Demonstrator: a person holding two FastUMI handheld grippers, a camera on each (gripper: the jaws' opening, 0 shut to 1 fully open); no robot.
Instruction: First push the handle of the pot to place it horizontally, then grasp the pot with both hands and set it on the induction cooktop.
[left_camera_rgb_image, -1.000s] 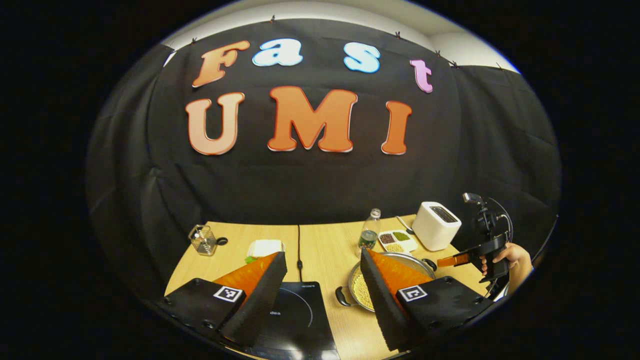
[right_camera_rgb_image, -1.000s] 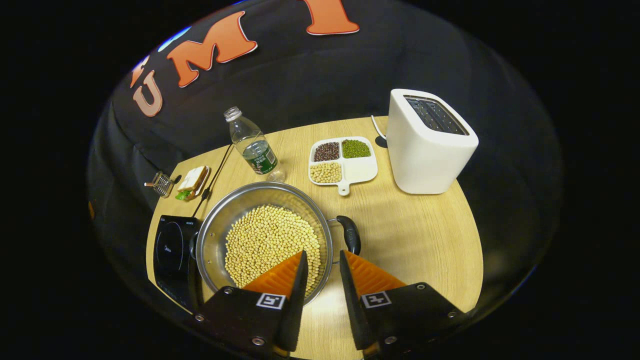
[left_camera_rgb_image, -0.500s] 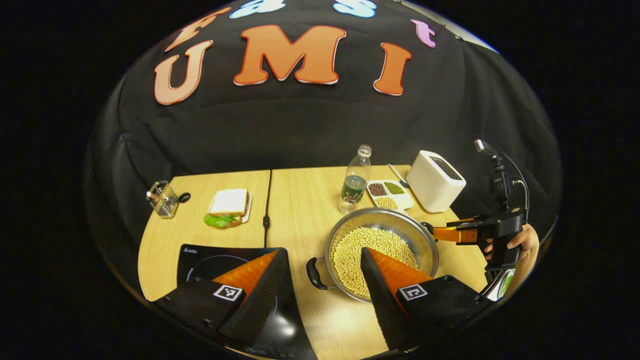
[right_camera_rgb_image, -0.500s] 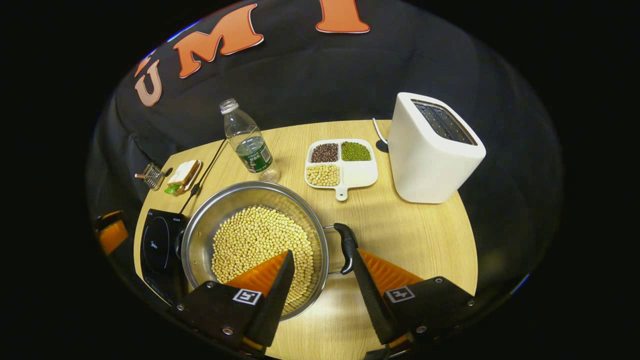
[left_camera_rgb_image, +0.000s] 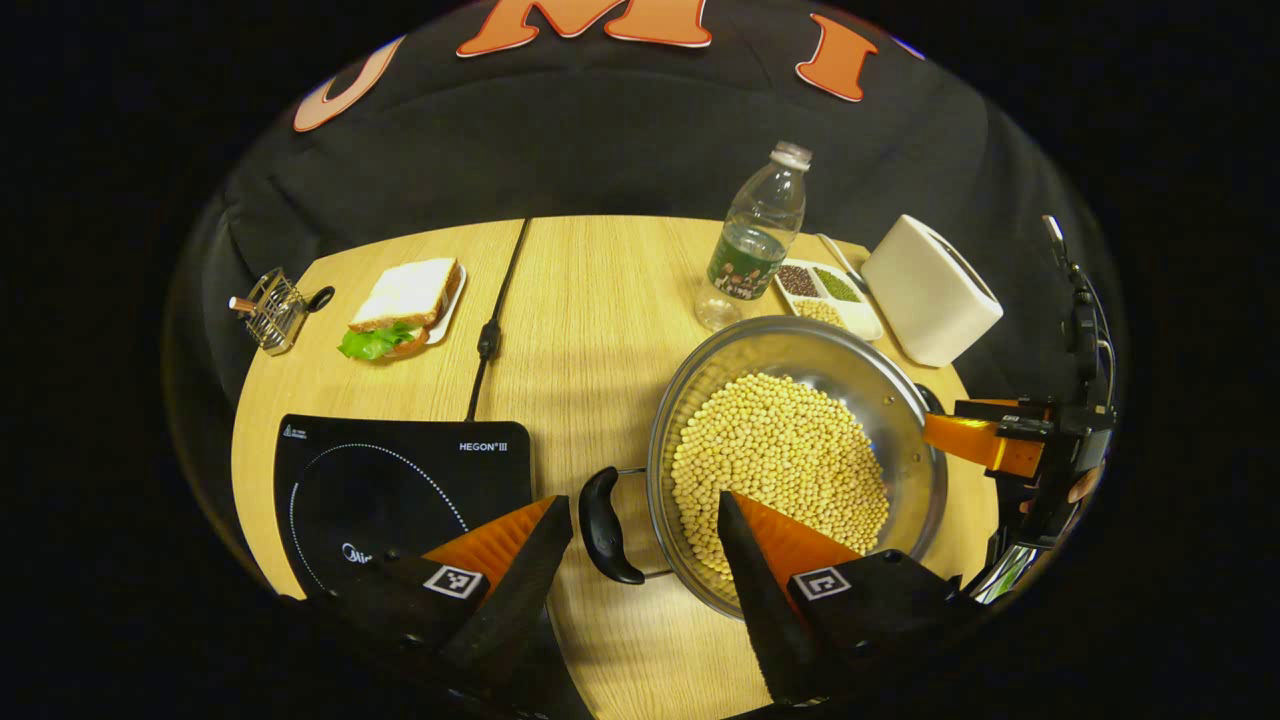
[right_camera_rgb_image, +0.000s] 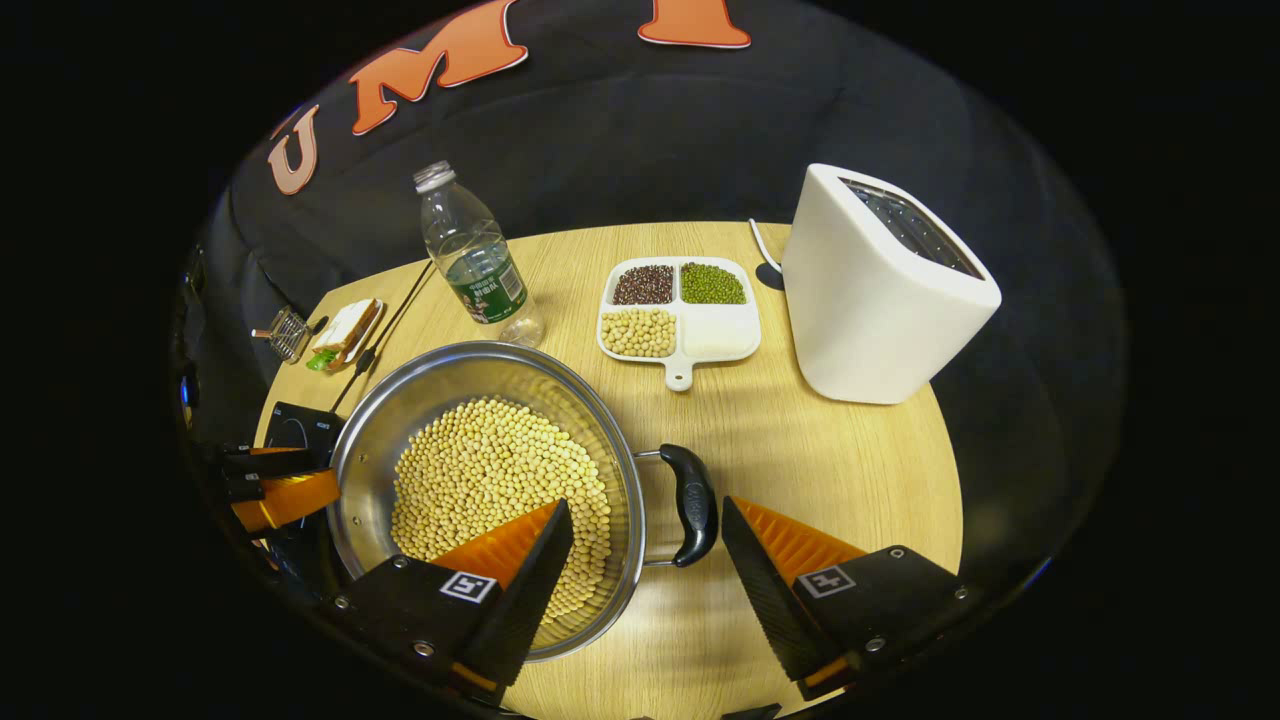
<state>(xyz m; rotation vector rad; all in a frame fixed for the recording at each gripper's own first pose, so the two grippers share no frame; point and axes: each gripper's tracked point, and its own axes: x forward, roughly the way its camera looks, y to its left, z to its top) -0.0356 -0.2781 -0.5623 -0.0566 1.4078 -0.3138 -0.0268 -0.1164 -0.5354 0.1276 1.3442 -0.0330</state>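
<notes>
The left gripper (left_camera_rgb_image: 640, 560) stands wide open just above the table (left_camera_rgb_image: 590, 330), its fingers straddling the near black handle (left_camera_rgb_image: 603, 526) of the pot (left_camera_rgb_image: 795, 455) without touching it; one finger hangs over the induction cooktop (left_camera_rgb_image: 400, 490), the other over the pot's rim. The pot is a shallow, shiny steel pan, its bottom covered with pale yellow soybeans (left_camera_rgb_image: 775, 470), with a curved black grip on wire brackets at each side. It sits on bare wood just beside the cooktop's right edge, not on it. In the right gripper view the right gripper (right_camera_rgb_image: 645, 555) is also spread wide, its fingers on either side of the other handle (right_camera_rgb_image: 690, 490), with gaps to both; whether either one brushes the grip is hard to tell. The cooktop's near edge is hidden behind the left gripper's body, and in the right gripper view the pot hides most of it. Farther back stand a water bottle (right_camera_rgb_image: 475, 260), a divided dish of beans (right_camera_rgb_image: 680, 310) and a white toaster (right_camera_rgb_image: 880, 290) near the table's far right edge; a sandwich on a plate (left_camera_rgb_image: 405, 300) and a small wire basket (left_camera_rgb_image: 270, 310) lie toward the far left corner
</notes>
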